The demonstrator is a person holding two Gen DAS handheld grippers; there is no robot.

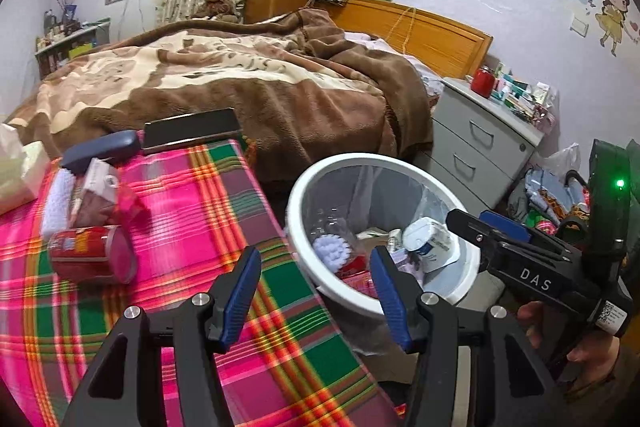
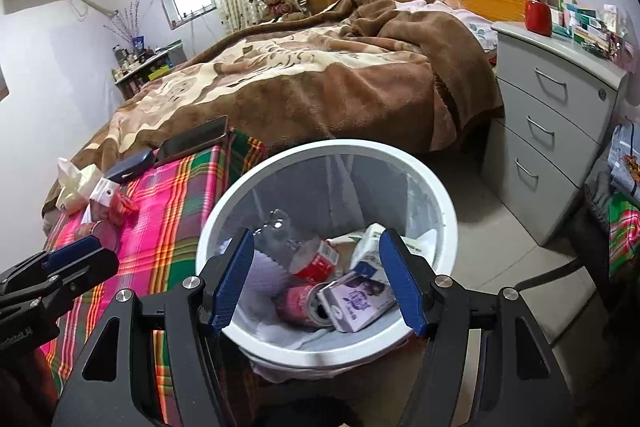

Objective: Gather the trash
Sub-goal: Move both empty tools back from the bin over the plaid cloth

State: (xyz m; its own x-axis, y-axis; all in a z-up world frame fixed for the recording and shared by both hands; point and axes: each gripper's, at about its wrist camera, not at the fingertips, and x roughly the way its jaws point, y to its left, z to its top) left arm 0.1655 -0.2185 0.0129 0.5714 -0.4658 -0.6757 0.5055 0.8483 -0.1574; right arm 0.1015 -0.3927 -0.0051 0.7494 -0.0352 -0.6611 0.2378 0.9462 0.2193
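The trash bin (image 2: 328,155), white rim w/ a clear liner, is standing on the tiled floor btwn the plaid-covered table (image 2: 172,203) and the grey drawer unit (image 2: 556,131), w/ the bed (image 2: 320,75) behind it. It's holding quite a bit: a purple-and-white carton (image 2: 360,305) lying on top near the front, a pink can (image 2: 300,301) on its side just beside it, a red-and-white can (image 2: 318,261) tilted further back, a white-and-blue carton (image 2: 370,247) leaning at the right, a clear plastic bottle (image 2: 276,227) toward the left wall, plus a white frilly paper piece (image 2: 266,269); what's lying under these can't be told.

Right gripper (image 2: 318,281) is hovering over the bin's near rim, fingers spread wide, nothing btwn them. Left gripper (image 1: 316,295) is hanging over the table's edge next to the bin, fingers apart and gripping nothing. A hand (image 1: 560,331) is showing at the right gripper's handle in the left wrist view.

Still sitting on the table: a red can (image 1: 92,255) lying on its side, a pink-red wrapper (image 1: 128,203) and a small white carton (image 1: 98,181) touching each other, a white towel (image 1: 58,201) beside them, a dark blue case (image 1: 102,149), a black phone (image 1: 192,129) at the far edge, and a tissue pack (image 1: 16,171) at the left.

The drawer unit's top is carrying a red jar (image 2: 538,13) and a row of small boxes (image 2: 580,21). A teddy bear (image 2: 276,1) is sitting by the curtain.
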